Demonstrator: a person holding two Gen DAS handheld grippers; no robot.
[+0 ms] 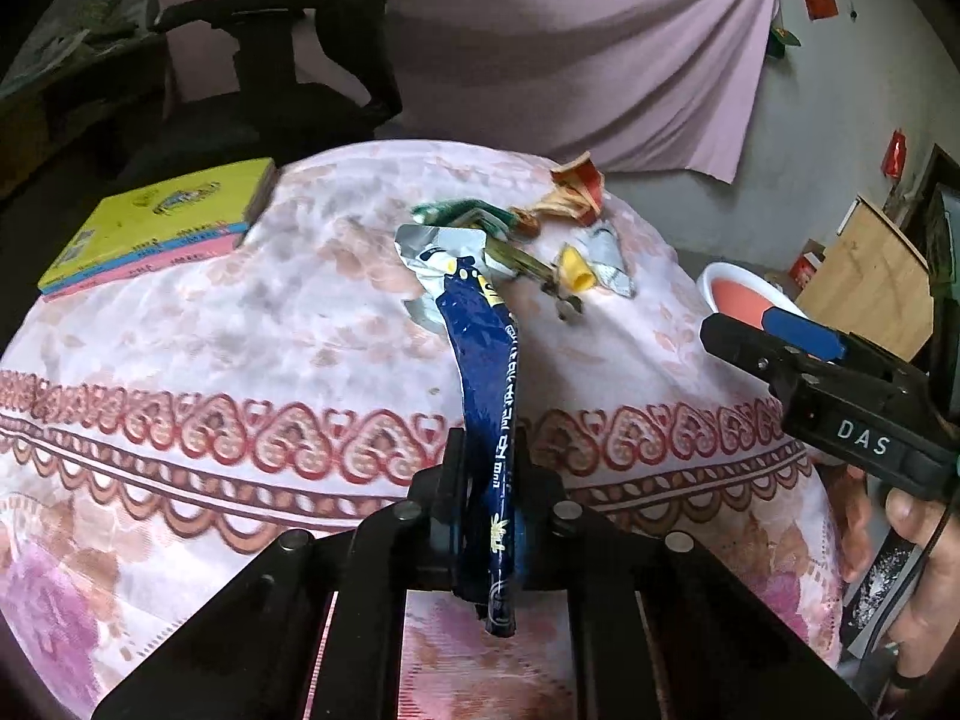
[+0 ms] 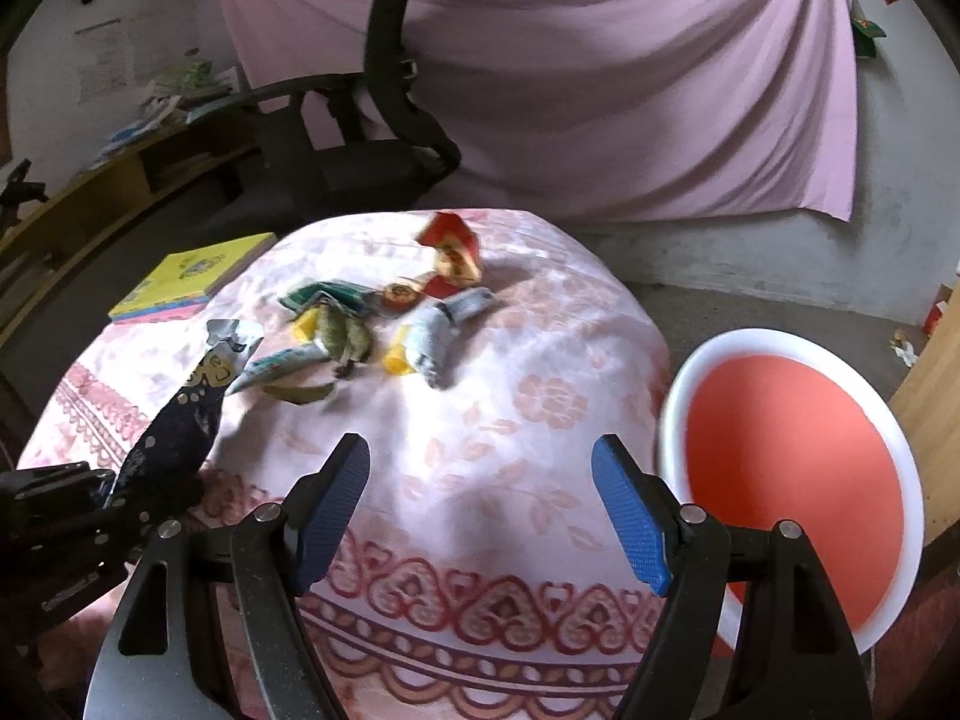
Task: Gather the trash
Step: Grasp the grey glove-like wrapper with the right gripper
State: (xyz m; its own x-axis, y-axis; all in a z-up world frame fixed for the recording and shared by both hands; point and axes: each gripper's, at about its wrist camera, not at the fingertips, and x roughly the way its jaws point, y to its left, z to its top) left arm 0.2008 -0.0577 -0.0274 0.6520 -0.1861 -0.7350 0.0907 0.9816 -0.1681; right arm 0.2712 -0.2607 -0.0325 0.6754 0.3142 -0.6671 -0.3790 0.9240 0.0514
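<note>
My left gripper [image 1: 487, 456] is shut on a long dark blue wrapper [image 1: 486, 372] with a torn silver top, held above the table's front part; it also shows in the right wrist view [image 2: 180, 420]. My right gripper [image 2: 480, 498] is open and empty above the table's front right, beside a red bin with a white rim [image 2: 888, 420]. A heap of trash lies further back: a red and gold wrapper [image 2: 453, 249], a grey wrapper [image 2: 435, 336], a green wrapper [image 2: 327, 294], yellow bits [image 2: 399, 357] and leaves [image 2: 345, 333].
The table carries a pink flowered cloth [image 2: 528, 408]. A yellow and pink stack of books [image 1: 162, 222] lies at its back left. A black office chair [image 2: 372, 138] stands behind the table. A wooden box [image 1: 870, 282] stands right of the bin [image 1: 744, 294].
</note>
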